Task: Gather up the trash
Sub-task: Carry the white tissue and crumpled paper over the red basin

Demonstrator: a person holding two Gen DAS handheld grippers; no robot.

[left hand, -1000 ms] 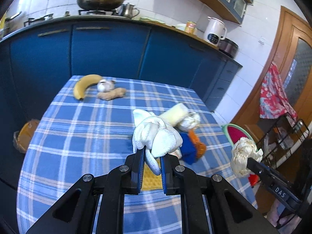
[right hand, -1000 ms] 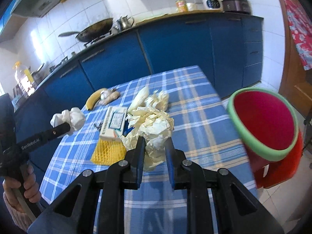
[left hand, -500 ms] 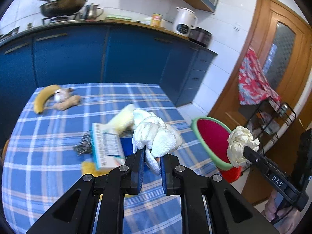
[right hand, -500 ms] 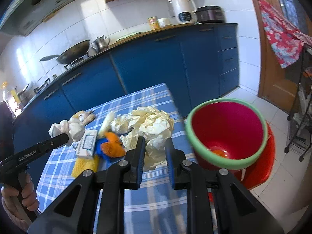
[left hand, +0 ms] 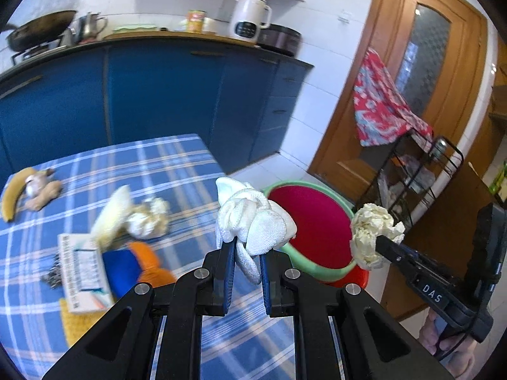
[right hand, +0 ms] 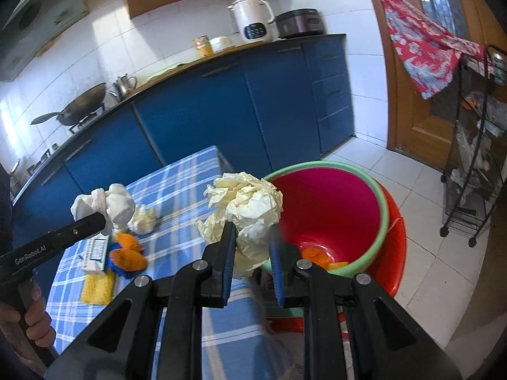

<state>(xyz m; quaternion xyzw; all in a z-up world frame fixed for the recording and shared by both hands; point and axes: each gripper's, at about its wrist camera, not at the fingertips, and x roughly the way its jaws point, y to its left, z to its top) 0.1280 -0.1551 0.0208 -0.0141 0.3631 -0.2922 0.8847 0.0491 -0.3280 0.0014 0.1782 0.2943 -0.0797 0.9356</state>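
My left gripper [left hand: 247,250] is shut on a wad of white paper towel [left hand: 253,221], held above the table's right edge. My right gripper [right hand: 253,240] is shut on a crumpled cream paper ball [right hand: 247,202], also seen in the left wrist view as the cream ball [left hand: 374,231] at the far right. A red bin with a green rim [right hand: 332,209] stands on a red stool beside the table; orange scraps lie at its bottom. In the left wrist view the bin [left hand: 313,221] sits just beyond the white wad. The left gripper with its wad [right hand: 104,205] shows at the left of the right wrist view.
On the blue checked tablecloth [left hand: 158,164] lie a banana [left hand: 12,196], ginger [left hand: 44,193], another crumpled paper [left hand: 149,218], a small box [left hand: 82,269], orange and blue scraps [left hand: 133,262] and a yellow net [right hand: 96,288]. A black wire rack [right hand: 472,164] stands right; blue cabinets behind.
Both grippers have swung to the right with their paper wads, from over the table's middle to its right edge. The red bin has come closer in both views.
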